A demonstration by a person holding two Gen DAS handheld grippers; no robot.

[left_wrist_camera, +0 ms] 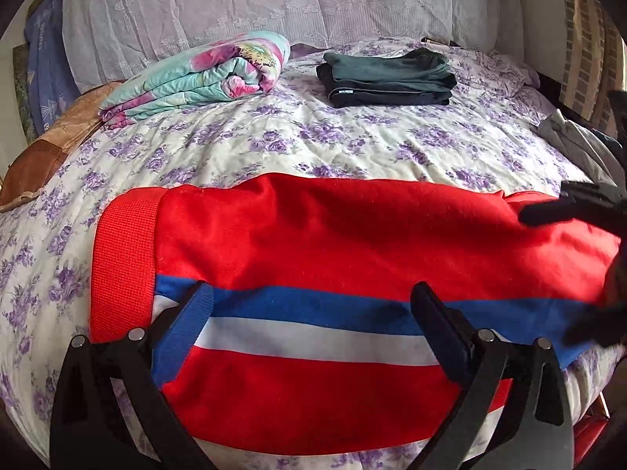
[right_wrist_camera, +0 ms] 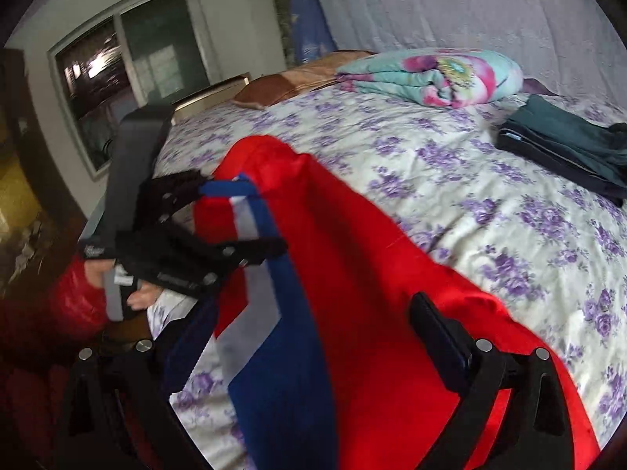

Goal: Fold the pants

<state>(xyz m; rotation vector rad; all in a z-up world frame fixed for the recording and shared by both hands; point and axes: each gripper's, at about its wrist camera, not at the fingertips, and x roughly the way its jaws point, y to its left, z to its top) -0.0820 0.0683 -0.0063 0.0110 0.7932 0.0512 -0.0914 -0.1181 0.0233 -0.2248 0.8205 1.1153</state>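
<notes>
1. Left wrist view: red pants (left_wrist_camera: 333,243) with blue and white stripes are lying folded across the near part of a bed covered in a purple-flowered sheet (left_wrist_camera: 274,145).
2. The left gripper (left_wrist_camera: 313,313) is sitting low over the striped part of the pants with its fingers spread wide, released and grasping nothing.
3. The right gripper (left_wrist_camera: 564,211) is showing as a dark, blurred shape at the right edge, over the right end of the pants; its grip cannot be told from this view.
4. Farther up the bed, a rolled floral quilt (left_wrist_camera: 203,78) is lying to the left and a stack of dark folded clothes (left_wrist_camera: 388,78) is lying to the right, well apart from the pants.
5. Right wrist view: the pants (right_wrist_camera: 352,274) are stretching diagonally from the near right corner toward the left gripper (right_wrist_camera: 235,215), whose fingers are standing apart on either side of the striped end.
6. The right gripper (right_wrist_camera: 313,333) is hovering over the pants with its fingers spread apart, released, with blue and red cloth showing between them.
7. A hand (right_wrist_camera: 137,297) below a red sleeve is holding the left gripper's handle.
8. The quilt (right_wrist_camera: 431,74) and the dark clothes (right_wrist_camera: 568,149) are lying at the far side, and a window (right_wrist_camera: 129,58) is showing on the wall to the left.
</notes>
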